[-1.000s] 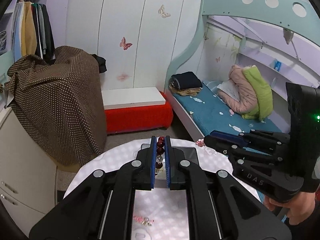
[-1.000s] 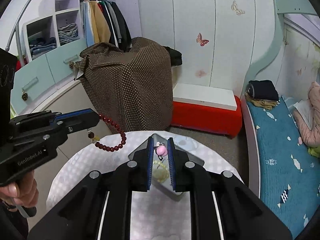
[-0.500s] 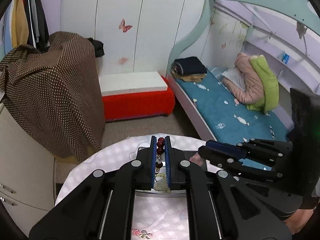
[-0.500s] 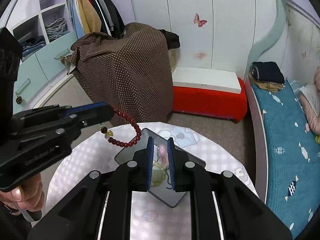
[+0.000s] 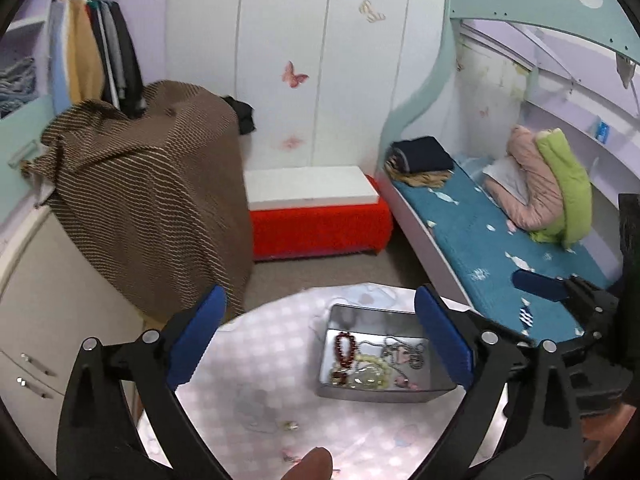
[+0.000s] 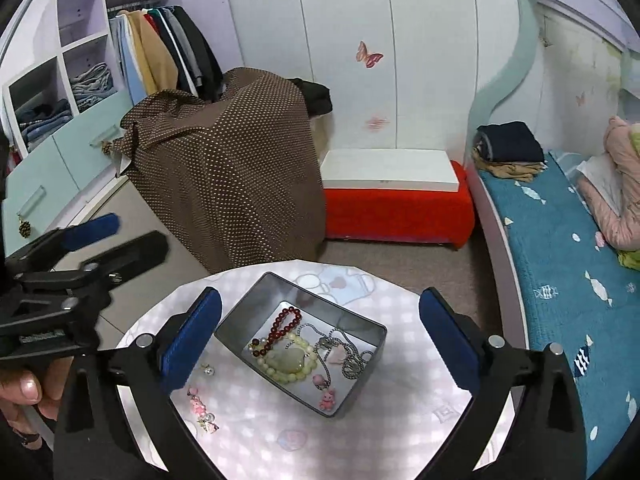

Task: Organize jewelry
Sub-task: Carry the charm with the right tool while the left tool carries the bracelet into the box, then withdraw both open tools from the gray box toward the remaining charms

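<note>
- The left gripper (image 5: 320,336) has its blue-padded fingers (image 5: 196,332) spread wide and holds nothing; it hangs above the round table (image 5: 260,360).
- The right gripper (image 6: 320,340) is likewise splayed wide and empty-handed, its blue pads (image 6: 444,332) standing either side of the metal tin (image 6: 360,384) below.
- In the tin lie a dark red bead bracelet (image 6: 282,326), a pale green bead bracelet with a jade-like pendant (image 6: 290,360), a silver chain (image 6: 340,352) and small pink charms (image 6: 327,400), all tangled close together on the tin's floor.
- Outside the tin, on the checked tablecloth, a pink beaded piece (image 6: 202,410) and a small silvery bit (image 6: 208,369) lie just beside its left wall.
- Beyond the table stand a brown dotted cloth (image 6: 228,168) draped over something, a red bench (image 6: 396,208) and a blue-covered bed (image 6: 560,264).
</note>
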`<action>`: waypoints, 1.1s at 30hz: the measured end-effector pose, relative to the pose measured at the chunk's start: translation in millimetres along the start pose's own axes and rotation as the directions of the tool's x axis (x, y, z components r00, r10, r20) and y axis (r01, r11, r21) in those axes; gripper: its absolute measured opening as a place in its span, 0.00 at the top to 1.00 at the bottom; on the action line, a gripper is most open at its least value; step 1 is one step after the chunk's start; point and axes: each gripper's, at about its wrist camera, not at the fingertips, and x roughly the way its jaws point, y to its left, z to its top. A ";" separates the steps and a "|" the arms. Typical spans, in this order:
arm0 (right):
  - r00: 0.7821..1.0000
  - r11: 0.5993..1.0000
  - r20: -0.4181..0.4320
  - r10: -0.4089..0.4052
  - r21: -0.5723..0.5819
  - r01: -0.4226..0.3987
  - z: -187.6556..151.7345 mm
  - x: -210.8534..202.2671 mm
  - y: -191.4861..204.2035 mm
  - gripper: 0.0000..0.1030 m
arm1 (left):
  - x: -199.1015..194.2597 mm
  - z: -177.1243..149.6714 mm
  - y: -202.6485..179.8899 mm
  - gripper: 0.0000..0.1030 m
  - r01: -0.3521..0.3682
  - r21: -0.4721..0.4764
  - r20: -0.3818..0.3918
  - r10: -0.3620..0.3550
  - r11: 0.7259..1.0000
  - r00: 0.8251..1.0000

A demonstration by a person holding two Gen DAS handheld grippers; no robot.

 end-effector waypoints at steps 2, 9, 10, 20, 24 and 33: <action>1.000 1.000 0.006 -0.017 0.002 0.017 -2.3 -3.8 0.4 0.07 | -8.9 -3.7 2.1 0.07 -0.013 -0.001 0.012 0.013 1.000 1.000; 0.999 1.000 0.040 -0.014 0.010 0.013 -6.9 -19.1 5.0 0.07 | -41.9 -13.5 7.3 0.07 -0.046 -0.006 0.061 0.046 0.999 0.997; 0.999 1.000 0.045 -0.013 0.011 0.012 -7.5 -21.5 5.7 0.07 | -45.6 -14.4 7.9 0.07 -0.049 -0.005 0.066 0.050 0.999 0.997; 0.992 1.000 0.121 -0.019 0.010 0.018 -17.8 -59.9 17.1 0.07 | -93.1 -34.2 12.7 0.06 -0.072 -0.021 0.126 0.074 0.997 0.989; 0.988 1.000 0.150 -0.029 0.012 0.027 -23.4 -73.9 21.6 0.07 | -110.6 -43.6 13.8 0.05 -0.077 -0.039 0.146 0.081 0.996 0.986; 0.979 0.999 0.198 -0.047 0.009 0.046 -40.4 -101.3 33.4 0.07 | -139.1 -71.2 23.2 0.05 -0.095 -0.082 0.158 0.107 0.992 0.982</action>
